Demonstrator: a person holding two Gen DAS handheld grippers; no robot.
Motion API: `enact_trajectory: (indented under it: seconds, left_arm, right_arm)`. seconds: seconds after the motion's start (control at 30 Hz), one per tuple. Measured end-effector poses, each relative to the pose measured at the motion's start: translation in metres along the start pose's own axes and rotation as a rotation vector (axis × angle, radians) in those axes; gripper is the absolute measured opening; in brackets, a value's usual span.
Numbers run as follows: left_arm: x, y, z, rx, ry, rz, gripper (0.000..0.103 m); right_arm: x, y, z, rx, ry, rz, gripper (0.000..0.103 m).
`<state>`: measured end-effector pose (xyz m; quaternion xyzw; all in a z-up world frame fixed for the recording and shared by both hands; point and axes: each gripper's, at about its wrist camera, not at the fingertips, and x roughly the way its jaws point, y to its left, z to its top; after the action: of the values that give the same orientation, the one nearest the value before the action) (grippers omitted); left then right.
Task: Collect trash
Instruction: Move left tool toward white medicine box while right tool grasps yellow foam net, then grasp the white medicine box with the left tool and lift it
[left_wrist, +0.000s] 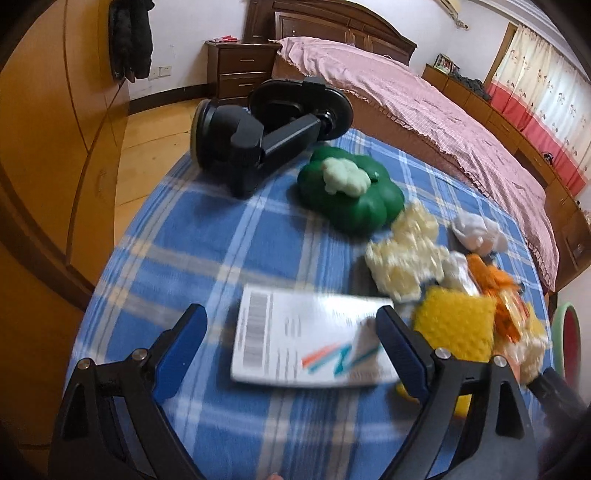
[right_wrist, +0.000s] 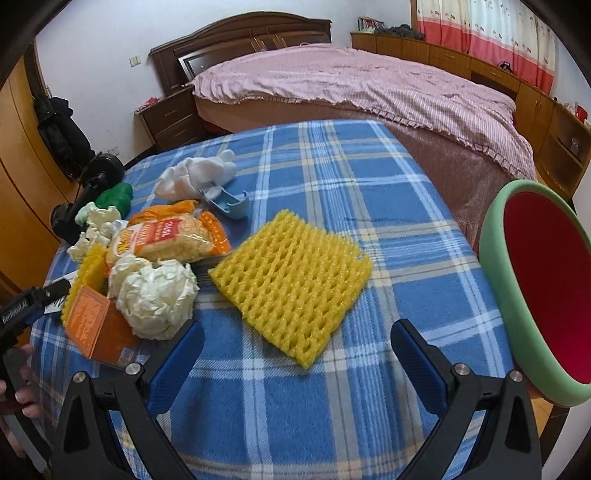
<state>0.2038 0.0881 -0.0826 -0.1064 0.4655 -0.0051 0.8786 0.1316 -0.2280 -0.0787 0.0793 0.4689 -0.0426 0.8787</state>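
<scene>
Trash lies on a blue plaid table (right_wrist: 332, 177). In the right wrist view a yellow foam net (right_wrist: 291, 284) lies just ahead of my open, empty right gripper (right_wrist: 297, 354). Left of it are a crumpled paper ball (right_wrist: 155, 299), an orange carton (right_wrist: 96, 332), a snack bag (right_wrist: 162, 240) and white tissue (right_wrist: 195, 177). In the left wrist view my open, empty left gripper (left_wrist: 291, 332) straddles a white printed box (left_wrist: 310, 339). Crumpled cream paper (left_wrist: 402, 254) and a second yellow foam net (left_wrist: 454, 325) lie to its right.
A green-rimmed red bin (right_wrist: 539, 280) stands at the table's right edge. A black suction-cup mount (left_wrist: 258, 136) and a green squishy toy (left_wrist: 351, 192) lie at the far left. A blue plastic clip (right_wrist: 229, 203) lies mid-table. A bed (right_wrist: 369, 85) is behind.
</scene>
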Motion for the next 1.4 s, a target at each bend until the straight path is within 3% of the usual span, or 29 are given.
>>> enact_trajectory:
  seconds: [0.13, 0.23, 0.33, 0.4, 0.5, 0.7, 1.13, 1.4]
  left_arm:
    - [0.011, 0.001, 0.018, 0.005, 0.010, 0.014, 0.092]
    - [0.015, 0.001, 0.023, 0.012, 0.019, 0.016, 0.092]
    - [0.014, 0.002, 0.018, 0.032, 0.016, 0.034, 0.092]
    - [0.013, 0.008, 0.014, 0.027, 0.018, 0.055, 0.092]
    - [0.012, 0.017, 0.013, 0.012, 0.009, 0.105, 0.086]
    - [0.008, 0.029, 0.009, -0.008, 0.017, 0.177, 0.081]
    - [-0.023, 0.044, -0.035, -0.047, 0.046, 0.229, 0.079]
    - [-0.047, 0.043, -0.070, -0.035, 0.070, 0.220, 0.079]
  right_arm:
    - [0.009, 0.001, 0.001, 0.015, 0.022, -0.002, 0.103]
    - [0.008, 0.005, -0.001, -0.006, 0.007, -0.028, 0.095]
    - [0.006, 0.006, -0.001, -0.023, -0.016, -0.041, 0.079]
    - [0.004, 0.006, -0.002, -0.037, -0.027, -0.050, 0.059]
    - [0.001, 0.002, -0.003, -0.038, -0.036, -0.052, 0.040]
    - [-0.009, -0.009, -0.009, -0.011, -0.045, -0.003, 0.013]
    - [-0.038, -0.017, -0.021, -0.018, -0.097, 0.060, 0.009]
    - [-0.052, -0.026, -0.031, -0.013, -0.111, 0.078, 0.008]
